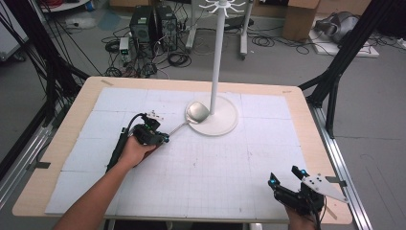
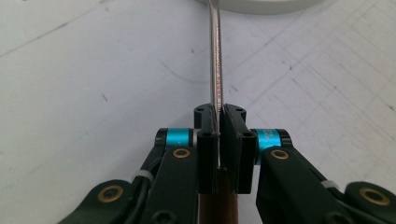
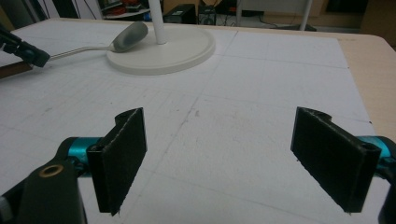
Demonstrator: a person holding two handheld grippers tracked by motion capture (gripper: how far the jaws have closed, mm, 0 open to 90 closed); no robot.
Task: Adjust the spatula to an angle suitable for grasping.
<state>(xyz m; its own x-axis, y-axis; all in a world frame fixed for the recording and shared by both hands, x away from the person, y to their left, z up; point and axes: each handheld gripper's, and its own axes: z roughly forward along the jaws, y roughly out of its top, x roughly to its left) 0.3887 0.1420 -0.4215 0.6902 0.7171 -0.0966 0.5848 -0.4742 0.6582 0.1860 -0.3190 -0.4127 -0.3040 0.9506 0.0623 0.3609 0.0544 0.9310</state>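
The ladle [image 1: 194, 115] lies on the table with its bowl resting on the rim of the white stand's round base [image 1: 225, 125] beside the pole [image 1: 216, 57], and its thin metal shaft is clamped between the narrowly closed jaws of the left gripper [image 1: 165, 138], just ahead of the brown handle. It is judged stiff, light and slippery, bowl-heavy when lifted, so a hold nearer the handle is favoured. The pinch on the shaft [image 2: 216, 70] is seen closely in the left gripper view, whereas the bowl [image 3: 130, 36] and the wide, empty jaws of the right gripper [image 3: 233, 149] are seen in the right gripper view.
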